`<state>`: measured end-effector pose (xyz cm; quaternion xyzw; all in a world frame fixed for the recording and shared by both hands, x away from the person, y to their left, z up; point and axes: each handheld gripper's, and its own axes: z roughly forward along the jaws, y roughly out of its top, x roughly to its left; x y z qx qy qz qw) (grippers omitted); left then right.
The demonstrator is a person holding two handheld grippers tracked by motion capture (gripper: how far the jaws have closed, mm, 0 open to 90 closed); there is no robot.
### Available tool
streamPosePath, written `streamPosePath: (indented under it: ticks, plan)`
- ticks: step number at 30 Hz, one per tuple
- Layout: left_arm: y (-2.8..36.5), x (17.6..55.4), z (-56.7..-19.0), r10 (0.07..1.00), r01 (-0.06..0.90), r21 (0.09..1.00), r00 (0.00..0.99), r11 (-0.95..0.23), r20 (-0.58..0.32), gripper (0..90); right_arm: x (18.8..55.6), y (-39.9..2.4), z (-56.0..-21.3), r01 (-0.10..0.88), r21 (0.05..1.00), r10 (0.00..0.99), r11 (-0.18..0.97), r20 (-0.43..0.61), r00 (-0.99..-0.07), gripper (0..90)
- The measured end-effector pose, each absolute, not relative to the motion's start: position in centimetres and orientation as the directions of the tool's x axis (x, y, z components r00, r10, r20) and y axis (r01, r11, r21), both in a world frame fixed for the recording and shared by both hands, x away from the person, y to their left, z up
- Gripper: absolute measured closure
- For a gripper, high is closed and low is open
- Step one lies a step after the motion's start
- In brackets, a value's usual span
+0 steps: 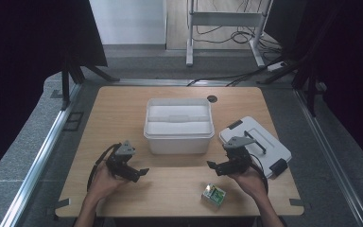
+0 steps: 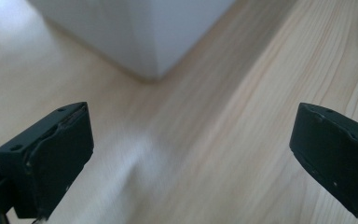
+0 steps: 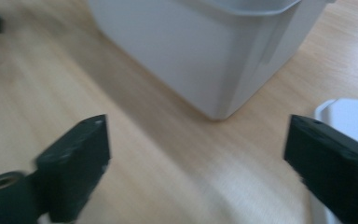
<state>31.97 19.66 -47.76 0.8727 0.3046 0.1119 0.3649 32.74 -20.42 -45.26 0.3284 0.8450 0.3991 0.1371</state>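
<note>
Both the left tongs (image 1: 139, 171) and right tongs (image 1: 211, 165) are gaping wide and empty, flanking the lidless white plastic tub (image 1: 179, 124) ahead of them, seemingly readying to load the small green carton (image 1: 214, 194) lying just behind the right tongs.

The small green-and-white carton (image 1: 214, 194) lies flat on the wooden surface (image 1: 123, 118) near its front edge, turned slightly askew, apart from everything else. The white rectangular bin (image 1: 179, 126) stands upright at the centre, open-topped. Its lid (image 1: 255, 145) lies flat just to the right, angled.
</note>
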Motion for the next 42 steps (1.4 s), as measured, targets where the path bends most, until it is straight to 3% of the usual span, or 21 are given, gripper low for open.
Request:
streamPosePath:
  ticks: [3,13,20,23,42]
  plan:
    - [19.2,33.1,-46.7,0.601,0.436,0.711,0.799,-0.552,-0.024,0.0,34.2,-20.0,-45.7,0.464,0.763,0.675,0.451,0.049,-0.736,0.0]
    - [17.9,36.6,-45.2,0.581,0.428,0.701,0.813,-0.57,-0.024,0.0,38.0,-18.2,-45.6,0.44,0.787,0.645,0.432,0.071,-0.761,0.0]
    - [16.8,37.8,-45.3,0.552,0.419,0.706,0.832,-0.571,-0.047,0.0,39.0,-17.1,-45.8,0.422,0.785,0.631,0.454,0.051,-0.774,6.7]
    - [16.3,37.2,-45.4,0.562,0.405,0.694,0.827,-0.595,-0.001,0.0,39.0,-17.3,-45.9,0.416,0.791,0.633,0.449,0.048,-0.773,9.4]
    - [15.7,32.8,-45.3,0.536,0.373,0.694,0.844,-0.616,0.022,0.0,34.2,-18.6,-45.8,0.398,0.795,0.594,0.458,0.06,-0.802,7.9]
